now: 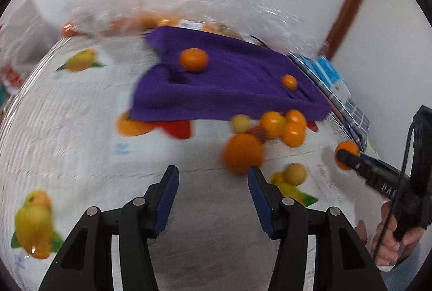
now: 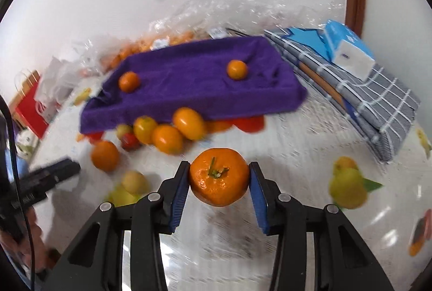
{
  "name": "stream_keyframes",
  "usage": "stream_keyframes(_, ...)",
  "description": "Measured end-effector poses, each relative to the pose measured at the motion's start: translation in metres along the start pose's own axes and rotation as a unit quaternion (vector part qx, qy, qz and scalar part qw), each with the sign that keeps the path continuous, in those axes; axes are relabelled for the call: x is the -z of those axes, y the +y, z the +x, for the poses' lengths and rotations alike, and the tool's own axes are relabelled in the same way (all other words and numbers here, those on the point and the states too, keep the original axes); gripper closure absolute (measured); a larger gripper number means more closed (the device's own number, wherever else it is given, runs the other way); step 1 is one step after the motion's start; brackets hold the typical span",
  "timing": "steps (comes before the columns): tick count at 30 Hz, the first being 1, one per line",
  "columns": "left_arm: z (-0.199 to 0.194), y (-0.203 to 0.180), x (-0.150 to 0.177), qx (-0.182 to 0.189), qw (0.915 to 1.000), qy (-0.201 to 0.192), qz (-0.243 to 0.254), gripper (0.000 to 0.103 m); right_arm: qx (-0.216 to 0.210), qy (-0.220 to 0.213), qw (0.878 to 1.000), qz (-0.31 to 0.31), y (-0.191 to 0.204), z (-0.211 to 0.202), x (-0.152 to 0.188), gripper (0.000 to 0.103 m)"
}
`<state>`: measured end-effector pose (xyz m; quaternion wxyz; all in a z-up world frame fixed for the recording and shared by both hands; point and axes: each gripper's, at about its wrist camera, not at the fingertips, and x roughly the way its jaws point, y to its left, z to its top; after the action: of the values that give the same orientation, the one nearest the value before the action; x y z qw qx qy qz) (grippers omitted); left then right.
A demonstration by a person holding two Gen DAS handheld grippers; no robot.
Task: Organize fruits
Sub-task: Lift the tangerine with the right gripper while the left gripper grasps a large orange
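Carrying a mandarin (image 2: pixel 219 180) clamped in the right gripper (image 2: pixel 219 183); left gripper (image 1: pixel 213 183) wide open, empty. Next: place it on the purple towel (image 2: pixel 194 80).

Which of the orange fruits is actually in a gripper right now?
The mandarin with the green stem, clamped between the right gripper fingers above the table. The other fruits lie loose on the purple towel or the tablecloth; the left gripper is open.

You have one mandarin (image 2: pixel 219 180) off the table, stem toward you, well in front of the purple towel (image 2: pixel 194 80). Two small oranges (image 2: pixel 129 81) (image 2: pixel 237 69) sit apart on the towel. A cluster of oranges (image 2: pixel 167 139) with a red fruit (image 2: pixel 130 141) lies at the towel's near edge.
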<state>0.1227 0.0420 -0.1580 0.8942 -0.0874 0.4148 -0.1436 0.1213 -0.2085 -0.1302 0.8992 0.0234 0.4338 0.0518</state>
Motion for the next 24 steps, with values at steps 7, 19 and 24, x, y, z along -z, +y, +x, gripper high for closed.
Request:
stream_keyframes(7, 0.031, -0.029, -0.014, -0.022, 0.9991, 0.019, 0.032, 0.052, -0.008, 0.014, 1.0, 0.001, -0.014, 0.008, 0.019, 0.06)
stream_keyframes(19, 0.014, -0.013, -0.004, 0.06, 0.9973, -0.041, -0.006, 0.064, -0.024, -0.03, 0.999, -0.011, -0.011, -0.003, 0.026, 0.06)
stream_keyframes(24, 0.016, -0.012, -0.006, 0.064, 0.997, -0.041, -0.014, 0.064, -0.039, -0.051, 0.998, 0.018, -0.024, -0.01, 0.027, 0.06)
